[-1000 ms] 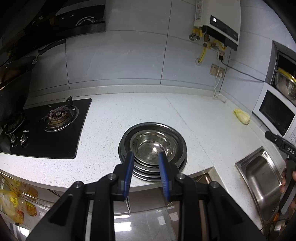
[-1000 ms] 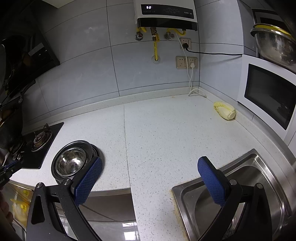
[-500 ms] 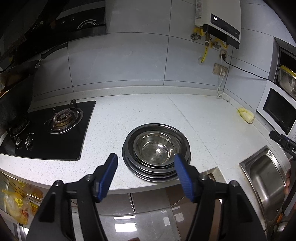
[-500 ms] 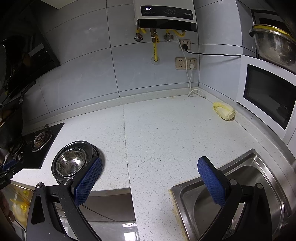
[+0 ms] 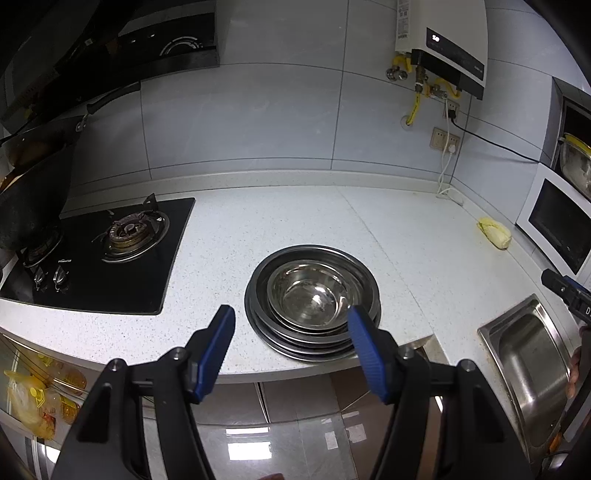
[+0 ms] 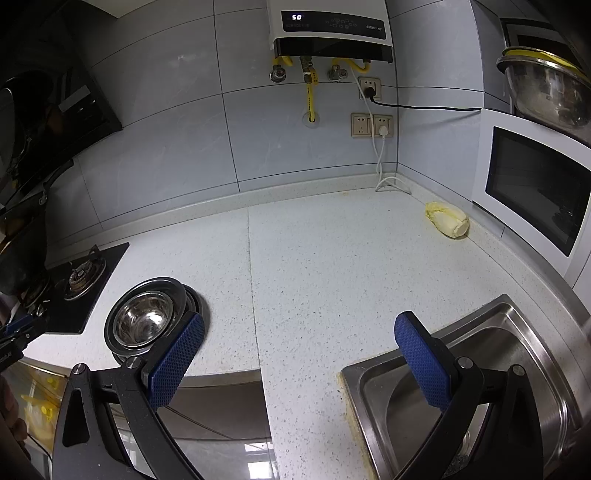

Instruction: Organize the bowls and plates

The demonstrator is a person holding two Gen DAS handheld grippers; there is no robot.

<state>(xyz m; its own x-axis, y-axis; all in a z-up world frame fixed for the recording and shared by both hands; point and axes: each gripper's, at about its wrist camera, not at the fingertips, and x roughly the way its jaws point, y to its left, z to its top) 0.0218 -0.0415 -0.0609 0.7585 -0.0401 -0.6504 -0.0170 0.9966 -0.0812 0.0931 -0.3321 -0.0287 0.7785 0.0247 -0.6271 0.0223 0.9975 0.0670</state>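
A stack of steel plates (image 5: 295, 341) lies near the front edge of the white counter, with a steel bowl (image 5: 312, 297) nested on top. My left gripper (image 5: 291, 332) is open and empty, held back off the counter edge in front of the stack, touching nothing. In the right wrist view the same stack (image 6: 192, 295) and bowl (image 6: 144, 319) lie at lower left. My right gripper (image 6: 299, 349) is open and empty over the counter edge, its right finger above the sink (image 6: 524, 343).
A black gas hob (image 5: 110, 251) lies left of the stack. A steel sink (image 5: 532, 365) is at the right. A yellow cabbage (image 6: 447, 219) lies by the white microwave (image 6: 532, 184), with a steel bowl (image 6: 546, 92) on top of it. A water heater (image 6: 332, 29) hangs on the wall.
My left gripper opened from nearly closed over the bowl's near rim to wide open, and drew back from the stack. The right gripper has hardly moved.
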